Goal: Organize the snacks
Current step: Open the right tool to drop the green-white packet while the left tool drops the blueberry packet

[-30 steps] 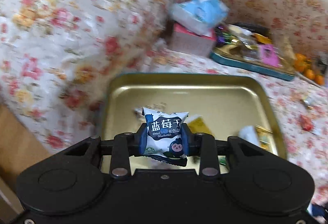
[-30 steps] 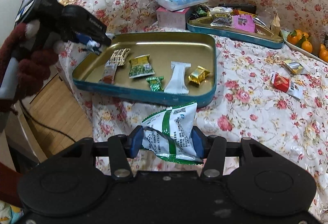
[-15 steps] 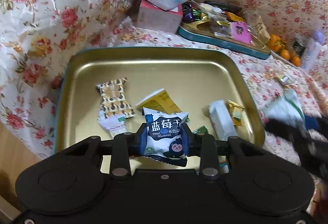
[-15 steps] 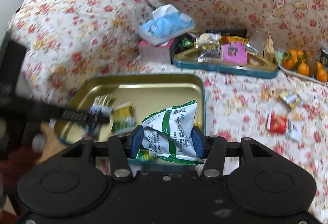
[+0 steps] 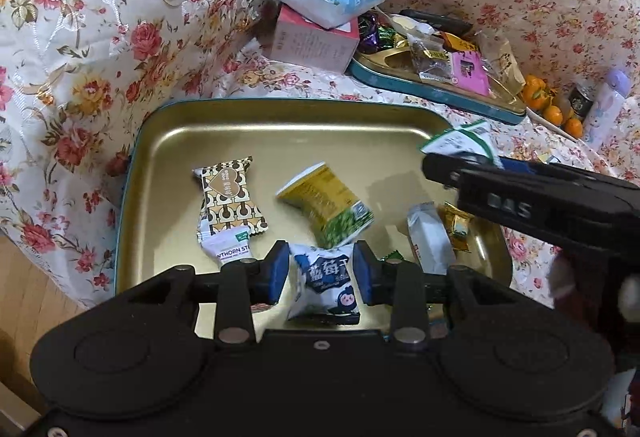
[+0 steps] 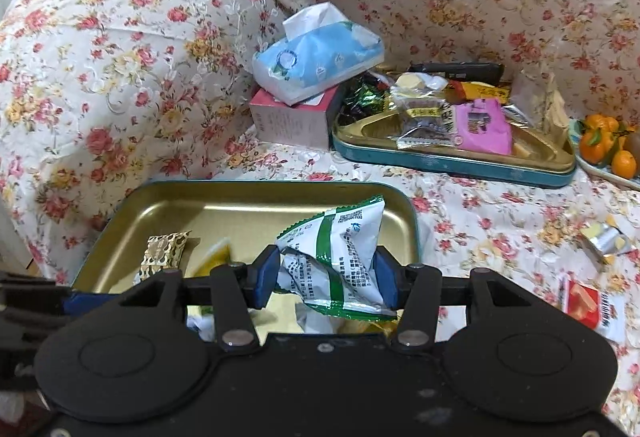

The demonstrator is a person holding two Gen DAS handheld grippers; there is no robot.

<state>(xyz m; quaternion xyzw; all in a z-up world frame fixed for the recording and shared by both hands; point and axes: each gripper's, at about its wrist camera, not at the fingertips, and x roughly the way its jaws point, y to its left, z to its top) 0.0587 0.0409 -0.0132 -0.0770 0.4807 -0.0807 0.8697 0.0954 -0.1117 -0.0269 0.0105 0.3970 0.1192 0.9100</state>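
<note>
We found the blueberry packet (image 5: 325,279) upright over the gold tray's (image 5: 168,173) near edge, white and navy, cartoon face lowermost, Chinese print on top. The left gripper (image 5: 321,274) had released it; a gap showed beside the left pad. The right gripper (image 6: 327,273) clenched a crumpled white-green packet (image 6: 336,257) above the tray, long axis upward.
</note>
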